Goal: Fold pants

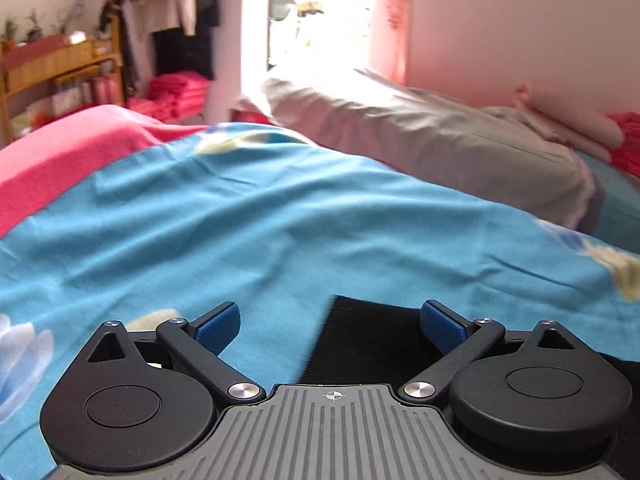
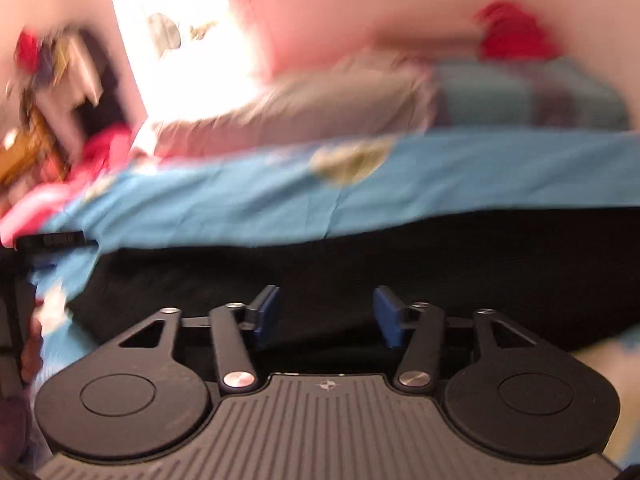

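The black pants [image 2: 400, 264] lie flat on a bed with a blue flowered sheet [image 1: 280, 216]. In the left wrist view a ribbed black end of the pants [image 1: 372, 340] lies between the fingers, nearer the right one. My left gripper [image 1: 332, 326] is open wide just above it and holds nothing. In the right wrist view, which is blurred, my right gripper [image 2: 326, 314] is open over the near part of the pants and holds nothing.
A grey pillow [image 1: 440, 136] and a pink pillow [image 1: 572, 116] lie at the bed's far side against the wall. A pink cover [image 1: 68, 148] lies at the left. A wooden shelf [image 1: 48, 68], hanging clothes and stacked pink cloth [image 1: 180, 92] stand beyond the bed.
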Available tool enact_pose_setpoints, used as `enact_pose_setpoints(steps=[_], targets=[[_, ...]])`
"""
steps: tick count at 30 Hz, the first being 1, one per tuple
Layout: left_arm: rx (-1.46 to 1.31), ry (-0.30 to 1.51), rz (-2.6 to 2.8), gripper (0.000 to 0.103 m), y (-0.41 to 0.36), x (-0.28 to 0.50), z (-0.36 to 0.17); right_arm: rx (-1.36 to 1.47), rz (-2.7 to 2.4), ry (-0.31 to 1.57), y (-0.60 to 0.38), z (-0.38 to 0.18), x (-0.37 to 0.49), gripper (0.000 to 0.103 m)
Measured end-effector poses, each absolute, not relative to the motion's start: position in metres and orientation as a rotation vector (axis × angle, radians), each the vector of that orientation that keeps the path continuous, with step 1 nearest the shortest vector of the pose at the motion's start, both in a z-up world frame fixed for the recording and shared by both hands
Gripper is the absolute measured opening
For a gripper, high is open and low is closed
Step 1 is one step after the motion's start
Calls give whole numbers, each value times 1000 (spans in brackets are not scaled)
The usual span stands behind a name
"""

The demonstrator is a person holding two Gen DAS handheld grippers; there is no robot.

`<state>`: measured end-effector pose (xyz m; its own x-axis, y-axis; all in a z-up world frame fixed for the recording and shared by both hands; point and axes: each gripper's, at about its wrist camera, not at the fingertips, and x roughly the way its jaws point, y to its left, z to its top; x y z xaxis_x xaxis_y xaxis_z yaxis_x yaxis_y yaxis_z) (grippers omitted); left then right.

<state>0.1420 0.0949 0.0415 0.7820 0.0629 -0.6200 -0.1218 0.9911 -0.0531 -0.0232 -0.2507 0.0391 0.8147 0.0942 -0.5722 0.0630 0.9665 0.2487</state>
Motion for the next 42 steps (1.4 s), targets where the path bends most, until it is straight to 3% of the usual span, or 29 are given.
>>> enact_pose_setpoints(steps=[4, 10, 15, 18, 23, 24, 27, 33, 35, 37, 38, 39, 41, 42], targets=[[-86, 736, -75, 103, 55, 141, 42, 261, 291, 746, -231, 27, -41, 61], [-87, 888, -217, 103, -1, 154, 16, 191, 383, 745, -199, 7, -2, 61], [-27, 807, -176, 103, -3, 148, -13, 337, 581, 852, -208, -2, 3, 66], [-37, 800, -160, 103, -1, 152, -10, 121, 601, 773, -210, 19, -21, 57], [-19, 788, -162, 103, -3, 151, -10, 343, 346, 634, -286, 31, -10, 71], [-21, 787, -164, 103, -3, 151, -10, 389, 274, 653, -303, 23, -1, 69], [-21, 785, -167, 103, -2, 149, -10, 545, 142, 706, -362, -1, 11, 0], [-9, 780, -158, 103, -5, 149, -11, 663, -361, 541, -483, 10, -28, 4], [9, 779, -149, 103, -8, 148, -11, 717, -465, 496, -498, 14, -42, 18], [21, 776, -142, 103, -10, 148, -11, 669, -368, 505, -485, 18, -43, 59], [21, 776, -142, 103, -10, 148, -11, 637, -298, 536, -477, 18, -41, 64], [19, 776, -143, 103, -9, 148, -11, 587, -244, 568, -467, 16, -37, 65], [19, 775, -144, 103, -8, 147, -11, 484, -264, 572, -466, 17, -35, 55], [19, 775, -144, 103, -8, 147, -11, 486, -315, 565, -473, 16, -32, 39]])
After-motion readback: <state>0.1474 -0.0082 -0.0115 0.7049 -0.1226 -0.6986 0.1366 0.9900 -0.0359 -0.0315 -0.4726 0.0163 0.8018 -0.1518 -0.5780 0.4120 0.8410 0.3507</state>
